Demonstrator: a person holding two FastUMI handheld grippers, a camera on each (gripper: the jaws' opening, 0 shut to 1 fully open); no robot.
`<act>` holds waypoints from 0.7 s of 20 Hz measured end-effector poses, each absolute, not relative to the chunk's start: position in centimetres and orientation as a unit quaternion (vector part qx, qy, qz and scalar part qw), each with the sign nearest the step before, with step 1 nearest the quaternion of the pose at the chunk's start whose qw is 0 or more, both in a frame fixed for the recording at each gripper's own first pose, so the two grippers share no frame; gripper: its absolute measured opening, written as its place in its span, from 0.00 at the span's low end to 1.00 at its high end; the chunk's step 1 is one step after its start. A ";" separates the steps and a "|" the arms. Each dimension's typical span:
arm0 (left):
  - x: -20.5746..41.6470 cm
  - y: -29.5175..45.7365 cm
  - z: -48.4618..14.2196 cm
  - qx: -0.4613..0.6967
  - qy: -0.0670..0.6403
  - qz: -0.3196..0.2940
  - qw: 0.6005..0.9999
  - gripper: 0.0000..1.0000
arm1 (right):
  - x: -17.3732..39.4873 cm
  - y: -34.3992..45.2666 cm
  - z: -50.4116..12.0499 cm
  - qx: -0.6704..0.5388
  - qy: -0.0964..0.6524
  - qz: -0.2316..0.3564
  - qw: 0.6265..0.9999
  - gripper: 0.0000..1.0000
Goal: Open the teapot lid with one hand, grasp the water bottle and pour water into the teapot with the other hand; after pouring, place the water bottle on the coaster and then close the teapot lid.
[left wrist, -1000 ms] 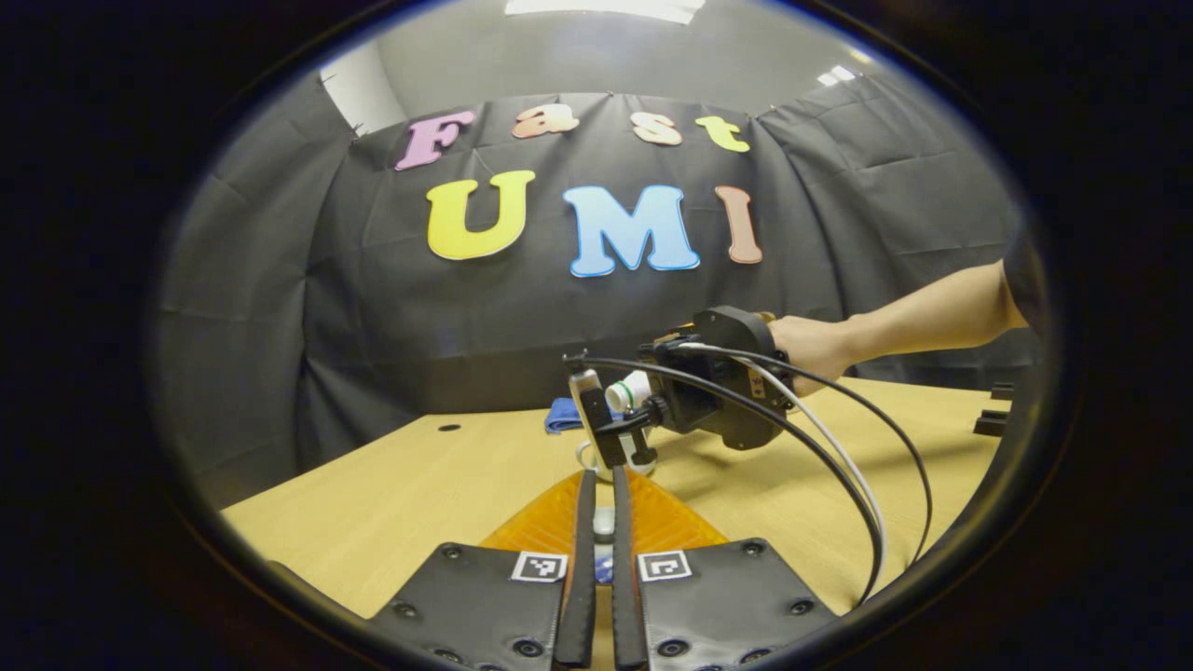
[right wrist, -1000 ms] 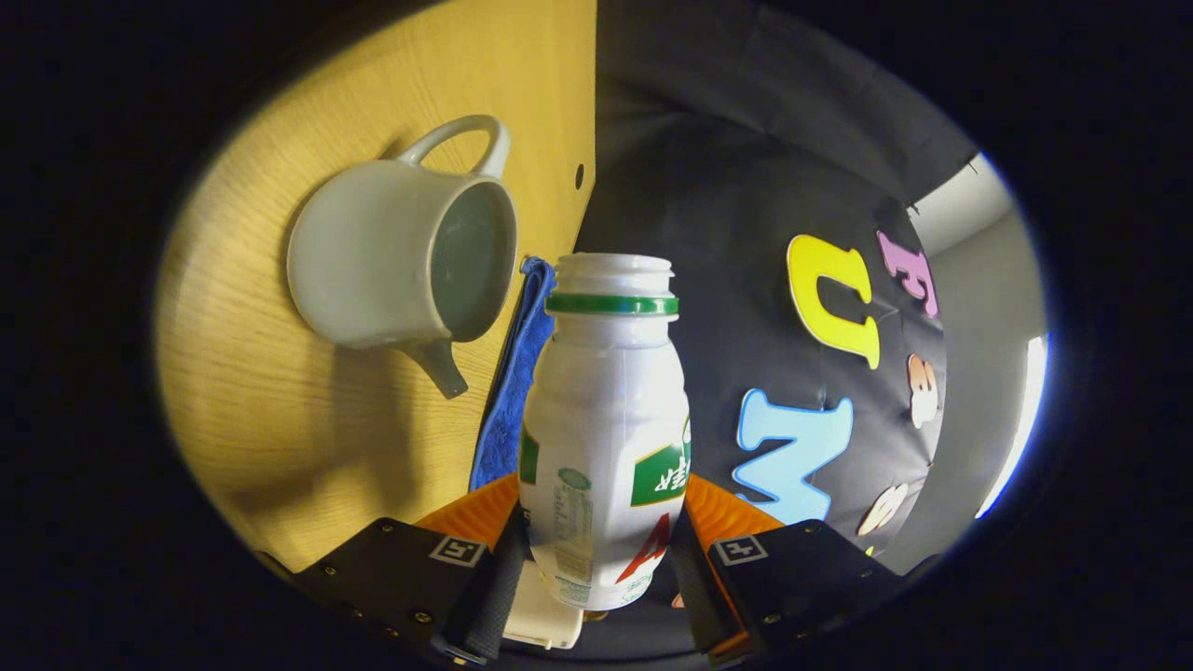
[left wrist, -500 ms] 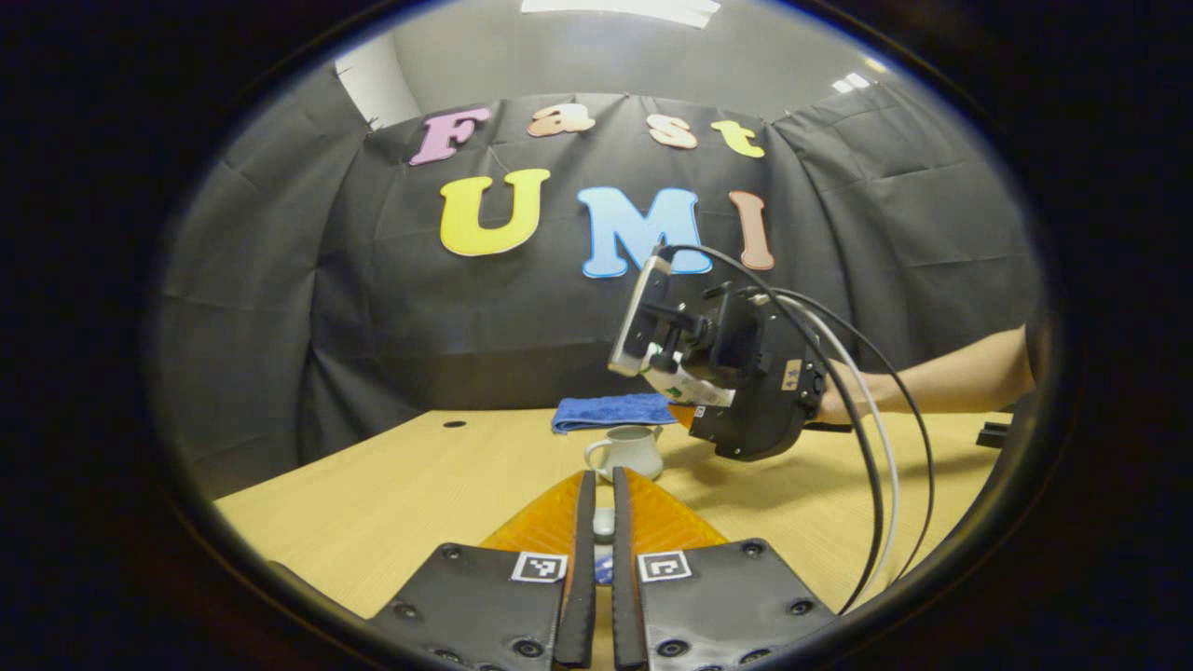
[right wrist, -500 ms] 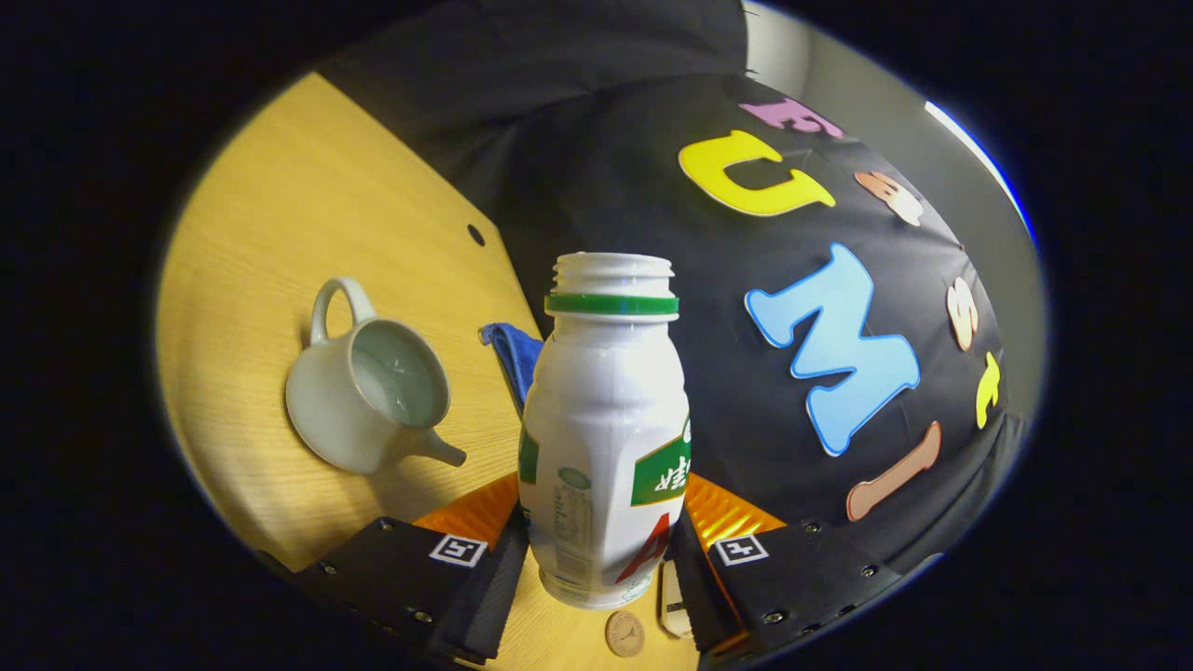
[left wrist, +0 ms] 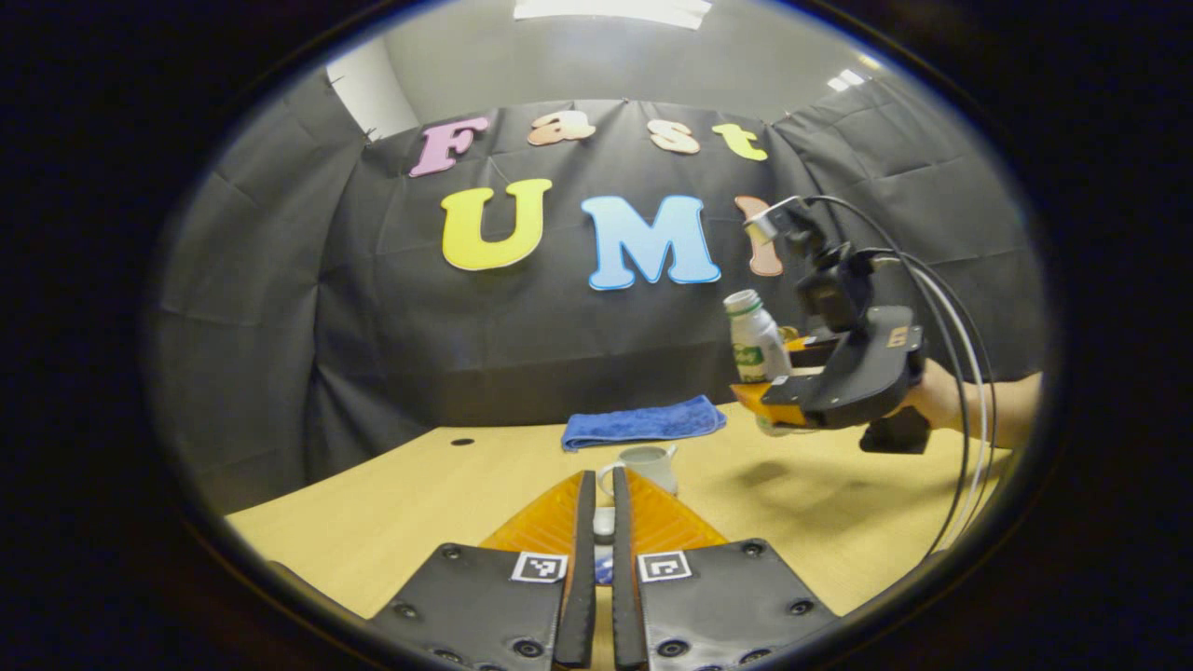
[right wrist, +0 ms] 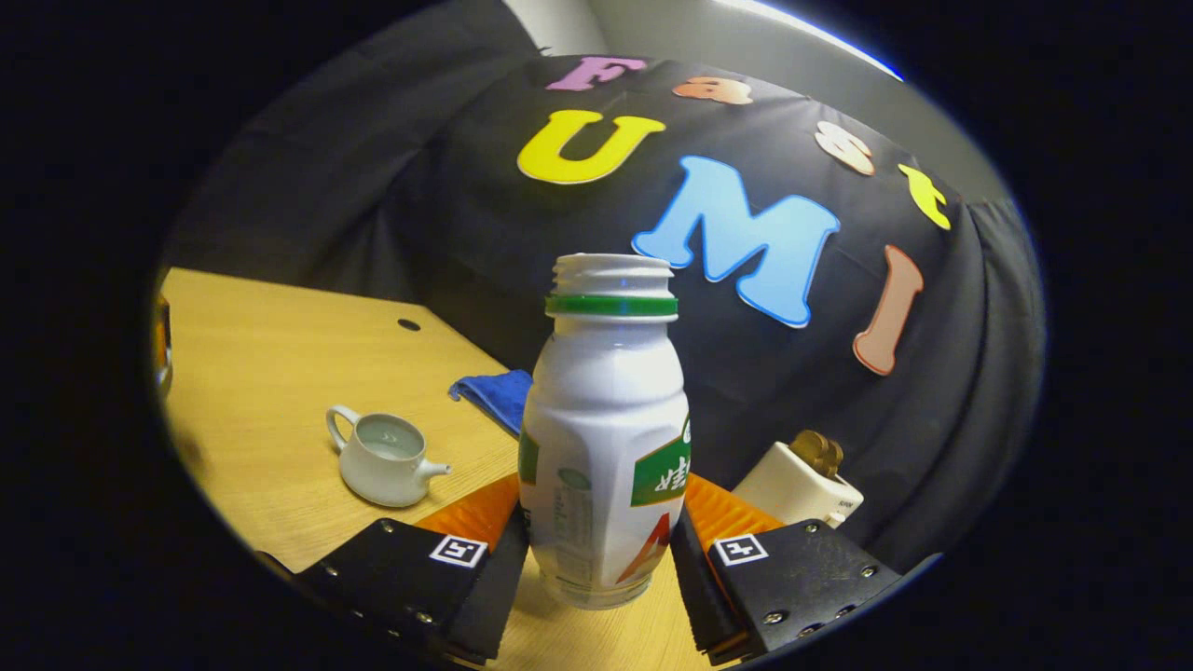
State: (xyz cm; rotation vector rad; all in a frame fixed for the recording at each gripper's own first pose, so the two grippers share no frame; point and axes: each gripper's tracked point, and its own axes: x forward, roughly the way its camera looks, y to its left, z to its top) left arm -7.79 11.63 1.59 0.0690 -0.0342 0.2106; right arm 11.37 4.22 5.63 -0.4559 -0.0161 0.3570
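Note:
A white bottle (right wrist: pixel 604 419) with a green neck ring and no cap stands upright in my right gripper (right wrist: pixel 601 517), both fingers pressing its lower body. In the left gripper view that gripper (left wrist: pixel 778 403) holds the bottle (left wrist: pixel 755 347) in the air, right of and above the teapot (left wrist: pixel 643 463). The small white teapot (right wrist: pixel 382 461) sits lidless on the table with water inside. My left gripper (left wrist: pixel 596 489) hovers low in front of the teapot, its fingers nearly together on a small white piece, the teapot lid (left wrist: pixel 604 524).
A folded blue cloth (left wrist: pixel 643 421) lies at the table's far edge behind the teapot. A white block with a brown round piece on top (right wrist: pixel 800 483) sits at the right by the wall. A hand (left wrist: pixel 932 401) holds the right gripper, with cables arching above it.
The right gripper has swung the bottle from tilted over the teapot back to upright and carried it right and up, away from the teapot. The left gripper has stayed put.

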 end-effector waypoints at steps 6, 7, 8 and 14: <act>-3.0 10.1 3.2 0.031 -0.028 0.076 0.996 0.18 | 9.0 0.9 5.7 -0.116 0.026 0.183 0.976 0.74; -2.3 9.9 3.3 0.031 -0.028 0.072 0.997 0.18 | 8.7 0.1 5.9 -0.108 0.020 0.176 0.978 0.74; -1.6 9.6 3.2 0.032 -0.027 0.067 0.997 0.18 | 8.6 -0.7 6.0 -0.110 0.015 0.163 0.980 0.74; 4.0 9.7 5.9 0.009 -0.044 0.045 0.998 0.13 | 7.1 -3.7 5.4 -0.089 0.003 0.136 0.987 0.74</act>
